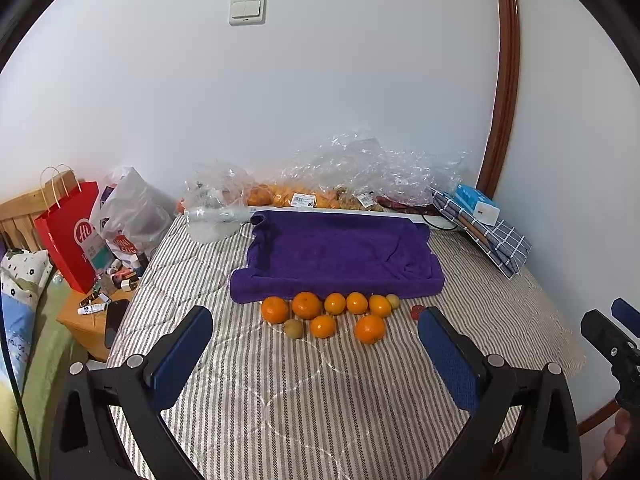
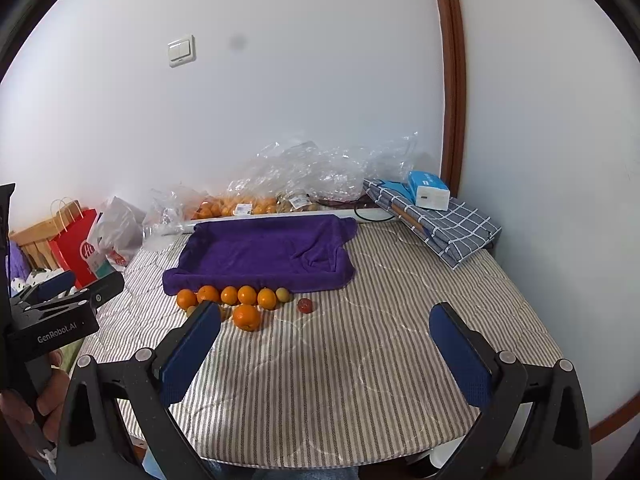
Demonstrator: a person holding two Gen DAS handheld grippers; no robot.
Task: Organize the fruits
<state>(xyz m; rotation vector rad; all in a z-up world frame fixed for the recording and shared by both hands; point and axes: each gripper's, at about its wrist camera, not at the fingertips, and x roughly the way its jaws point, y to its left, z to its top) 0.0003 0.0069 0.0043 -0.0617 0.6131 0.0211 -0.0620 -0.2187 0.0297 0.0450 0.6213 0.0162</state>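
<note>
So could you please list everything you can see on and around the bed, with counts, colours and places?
Oranges: seven, orange, in a cluster in front of the tray.
Small brownish fruits: two, yellow-brown, at the cluster's edges.
Small red fruit: one, red, right of the cluster.
Towel-lined tray: one, purple, mid-bed, nothing in it.
Bedcover: one, grey-white striped, under everything.
Plastic bags of fruit: several, clear, along the wall.
Folded cloth: one, blue-grey checked, far right corner.
Box: one, blue and white, on the cloth.
Paper bag: one, red, left of the bed.
Light switch: one, white, on the wall.
Left gripper: open, holding nothing.
Right gripper: open, holding nothing.
</note>
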